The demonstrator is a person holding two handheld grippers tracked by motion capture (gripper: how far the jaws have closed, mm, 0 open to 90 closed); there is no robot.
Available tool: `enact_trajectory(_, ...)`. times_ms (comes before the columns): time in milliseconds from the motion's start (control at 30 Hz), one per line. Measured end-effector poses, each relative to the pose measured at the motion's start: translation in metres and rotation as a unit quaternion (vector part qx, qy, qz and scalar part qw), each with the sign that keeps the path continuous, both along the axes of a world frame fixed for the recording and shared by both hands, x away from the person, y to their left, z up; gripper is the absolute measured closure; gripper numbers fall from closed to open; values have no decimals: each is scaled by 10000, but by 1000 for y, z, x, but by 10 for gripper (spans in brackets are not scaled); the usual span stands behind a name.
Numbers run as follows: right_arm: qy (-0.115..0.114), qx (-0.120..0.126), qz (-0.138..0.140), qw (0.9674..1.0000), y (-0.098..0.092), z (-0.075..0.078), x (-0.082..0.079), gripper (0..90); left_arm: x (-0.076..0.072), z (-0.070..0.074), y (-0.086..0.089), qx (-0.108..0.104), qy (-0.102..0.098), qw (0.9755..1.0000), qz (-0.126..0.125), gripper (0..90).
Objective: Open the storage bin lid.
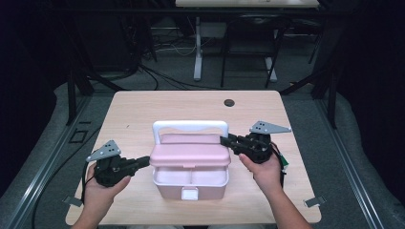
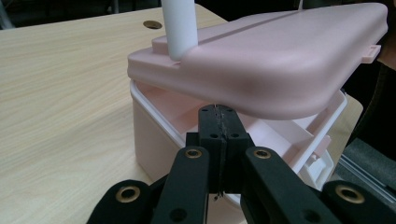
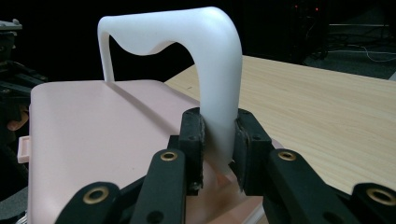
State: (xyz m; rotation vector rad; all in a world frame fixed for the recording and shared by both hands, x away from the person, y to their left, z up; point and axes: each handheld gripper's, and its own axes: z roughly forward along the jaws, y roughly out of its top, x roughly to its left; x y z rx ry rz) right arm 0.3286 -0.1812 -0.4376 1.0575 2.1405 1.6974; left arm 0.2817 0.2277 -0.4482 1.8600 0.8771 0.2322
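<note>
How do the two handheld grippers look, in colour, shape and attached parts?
Both the left gripper and the right gripper are matte black, each topped by a grey three-cornered plate dotted with small holes. Their linkage arms carry brass-coloured rivets, and the fingers are blocky black pads. The person's forearms are bare, without sleeves. A green part sits beside the right hand.

I work at a light wood table with rounded corners; a small dark round hole sits near its far edge. The table's grain runs crosswise in my high view. Grey floor lies beyond it, with black cables trailing across. A second desk with white legs stands at the back, dark frame legs beside them. Black stands rise at the left, another at the right. Metal rails run along the floor on both sides. The surroundings are dark; light falls mainly on the table.
</note>
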Motion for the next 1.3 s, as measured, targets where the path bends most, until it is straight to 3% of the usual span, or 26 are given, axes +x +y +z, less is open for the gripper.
enact_trajectory(267, 8, 48, -3, 10000, 0, 0, 1, 748, -1, -7, -10, -26, 108, 9998, -186, 900)
enact_trajectory(633, 18, 79, -17, 10000, 0, 0, 2, 746, 5, 1, -30, -66, 50, 9992, -391, 900)
enact_trajectory(767, 41, 73, -49, 10000, -2, 1, 2, 737, 6, 5, -32, -59, 36, 9993, -359, 900)
enact_trajectory(833, 10, 228, -158, 9996, -5, 2, 3, 693, 7, 6, -31, -78, 39, 9994, -347, 900)
enact_trajectory(1000, -17, 329, -329, 9989, -13, 5, 3, 668, 9, 8, -31, -68, 27, 9994, -347, 900)
enact_trajectory(1300, -190, 207, -421, 9987, -19, 4, -7, 700, 19, 21, -31, -173, -50, 9995, -275, 900)
